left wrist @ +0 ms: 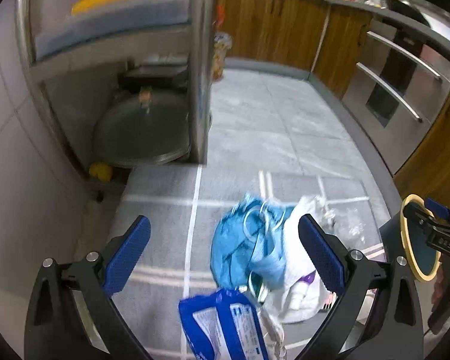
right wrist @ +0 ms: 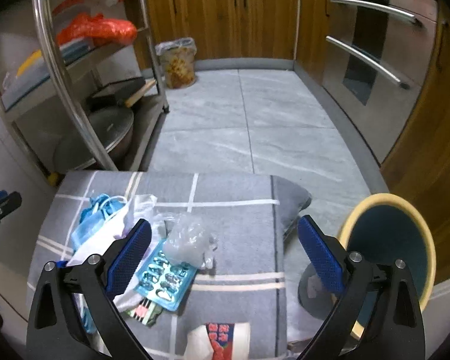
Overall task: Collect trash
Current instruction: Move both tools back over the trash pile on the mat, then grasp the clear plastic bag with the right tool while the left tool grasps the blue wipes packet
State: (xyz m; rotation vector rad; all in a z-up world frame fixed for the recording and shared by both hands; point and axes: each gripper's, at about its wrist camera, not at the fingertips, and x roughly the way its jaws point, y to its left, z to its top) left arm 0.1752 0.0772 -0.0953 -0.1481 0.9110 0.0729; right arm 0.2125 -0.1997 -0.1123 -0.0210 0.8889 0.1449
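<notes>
Trash lies on a grey checked cloth [right wrist: 231, 192]. In the left wrist view I see crumpled blue face masks [left wrist: 246, 249], a white plastic bag [left wrist: 300, 294] and a blue-and-white packet [left wrist: 225, 327]. My left gripper [left wrist: 225, 252] is open above the masks. In the right wrist view I see the masks [right wrist: 96, 219], a clear crumpled plastic wrap [right wrist: 186, 240], a blue blister pack [right wrist: 165, 279] and a red-and-white wrapper [right wrist: 219, 342]. My right gripper [right wrist: 225, 252] is open above the cloth, right of the blister pack. A dark bin with a cream rim [right wrist: 390, 246] stands at the right.
A steel rack [right wrist: 75, 90] with a pan lid and orange bags stands at the left. A lined waste basket [right wrist: 178, 63] sits by the wooden cabinets [right wrist: 225, 15]. An oven front [right wrist: 375, 60] with steel handles is at the right. Grey tiled floor [right wrist: 255, 120] lies beyond the cloth.
</notes>
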